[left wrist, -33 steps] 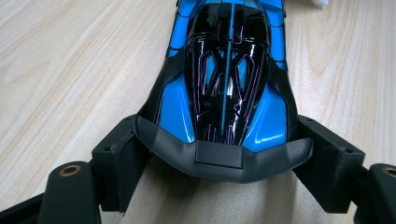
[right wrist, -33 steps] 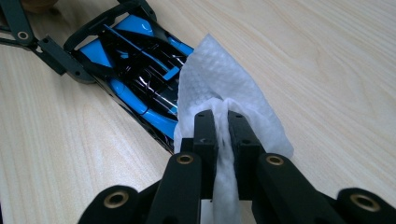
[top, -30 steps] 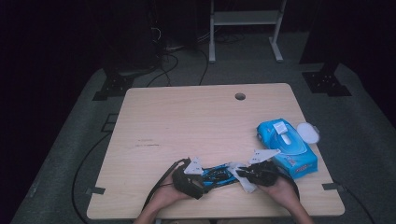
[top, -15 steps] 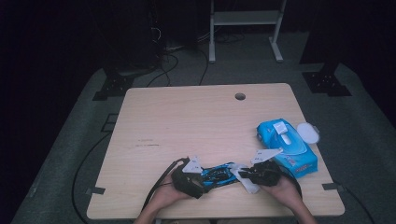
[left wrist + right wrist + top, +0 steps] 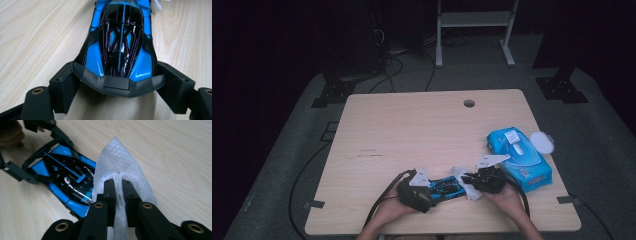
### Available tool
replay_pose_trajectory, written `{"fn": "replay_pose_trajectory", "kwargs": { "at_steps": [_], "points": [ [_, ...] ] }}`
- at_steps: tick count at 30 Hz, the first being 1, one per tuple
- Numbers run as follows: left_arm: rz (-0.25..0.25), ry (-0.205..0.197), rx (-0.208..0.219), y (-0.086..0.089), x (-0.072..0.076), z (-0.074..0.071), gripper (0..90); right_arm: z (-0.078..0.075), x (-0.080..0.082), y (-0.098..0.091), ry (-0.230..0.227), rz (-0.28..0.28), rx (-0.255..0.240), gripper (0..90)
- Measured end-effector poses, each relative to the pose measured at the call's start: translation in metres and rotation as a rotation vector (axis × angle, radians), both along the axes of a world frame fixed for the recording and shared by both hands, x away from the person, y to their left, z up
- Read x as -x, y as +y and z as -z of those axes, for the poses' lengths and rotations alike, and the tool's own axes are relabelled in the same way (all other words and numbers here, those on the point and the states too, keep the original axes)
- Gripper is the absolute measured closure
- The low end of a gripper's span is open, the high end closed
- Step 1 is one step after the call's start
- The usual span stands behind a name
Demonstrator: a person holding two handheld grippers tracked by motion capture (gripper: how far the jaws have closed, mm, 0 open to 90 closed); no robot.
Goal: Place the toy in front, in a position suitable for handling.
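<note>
A glossy blue and black toy car (image 5: 447, 187) lies on the wooden table (image 5: 412, 130) near the front edge. My left gripper (image 5: 432, 192) holds it from the left. In the left gripper view its pads (image 5: 66, 83) press on both ends of the car's (image 5: 120, 45) black wing, so the left gripper (image 5: 117, 82) is shut on the car. My right gripper (image 5: 468, 181) comes in from the right. Its jaws (image 5: 118, 186) are shut on a folded white wipe (image 5: 117, 160), which rests against the side of the car (image 5: 67, 180).
A blue pack of wipes (image 5: 519, 155) with its white lid (image 5: 542, 142) flipped open lies just right of my right hand. A round cable hole (image 5: 469, 103) sits near the table's far edge. Cables trail from both grippers over the front edge.
</note>
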State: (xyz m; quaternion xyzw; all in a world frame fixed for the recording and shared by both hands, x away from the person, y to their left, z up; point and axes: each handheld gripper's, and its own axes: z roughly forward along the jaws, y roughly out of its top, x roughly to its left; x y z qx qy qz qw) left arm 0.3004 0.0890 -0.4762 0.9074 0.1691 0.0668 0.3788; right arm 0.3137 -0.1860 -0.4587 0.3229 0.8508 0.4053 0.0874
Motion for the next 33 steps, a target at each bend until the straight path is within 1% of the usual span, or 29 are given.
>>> {"fn": "replay_pose_trajectory", "kwargs": {
  "at_steps": [2,4,5,7,10,12,13,15,16,18,20,23,25,29,30,32,33],
  "points": [
    [0.001,0.001,-0.001,0.000,0.000,0.000,23.5,-0.001,0.002,0.006,-0.021,-0.006,0.012,83.0],
    [0.000,0.000,0.000,0.000,0.000,0.000,23.5,-0.001,0.003,0.013,-0.045,-0.015,0.006,82.9],
    [-0.001,0.000,0.000,0.000,0.000,0.000,23.5,-0.002,0.003,0.016,-0.047,-0.016,0.000,82.9],
    [-0.002,-0.002,-0.002,0.000,0.001,0.000,23.5,-0.001,0.000,0.016,-0.043,-0.018,-0.003,83.0],
    [-0.003,-0.003,-0.002,0.000,0.000,0.000,23.5,0.001,-0.003,0.010,-0.041,0.004,0.011,83.0],
    [-0.002,-0.004,-0.002,0.000,0.000,0.001,23.5,0.002,-0.004,0.005,-0.025,0.021,0.004,83.0],
    [-0.001,-0.004,-0.003,0.000,0.000,0.001,23.5,0.002,-0.004,0.004,-0.029,0.025,0.014,83.0],
    [-0.002,-0.002,-0.002,0.000,0.000,0.001,23.5,0.001,-0.003,0.004,-0.025,0.035,0.014,82.9],
    [-0.001,-0.002,-0.001,0.000,0.000,0.001,23.5,0.001,-0.003,0.006,-0.033,0.035,0.019,83.0],
    [0.000,-0.007,-0.004,0.000,0.001,0.001,23.5,0.001,-0.001,0.009,-0.042,0.014,0.003,82.9],
    [0.001,-0.005,-0.004,0.000,0.000,0.000,23.5,0.001,0.000,0.012,-0.053,0.006,0.002,82.9],
    [0.000,-0.006,0.000,0.000,0.000,0.001,23.6,0.002,-0.004,0.009,-0.019,0.005,-0.024,82.9],
    [0.003,-0.008,-0.001,0.000,0.000,0.001,23.6,0.001,-0.004,0.011,-0.018,0.001,-0.022,82.9],
    [0.001,-0.009,-0.001,0.000,0.001,0.001,23.6,-0.003,-0.004,0.022,0.000,-0.040,-0.048,82.9],
    [0.002,-0.009,-0.003,0.000,0.000,0.001,23.6,-0.004,-0.004,0.026,0.000,-0.053,-0.050,82.9],
    [0.003,-0.009,-0.003,0.000,0.000,0.001,23.6,-0.006,-0.003,0.033,-0.016,-0.058,-0.045,82.9],
    [0.000,-0.009,0.001,0.000,0.001,0.002,23.6,-0.006,-0.003,0.036,-0.009,-0.063,-0.065,82.9]
  ]
}}
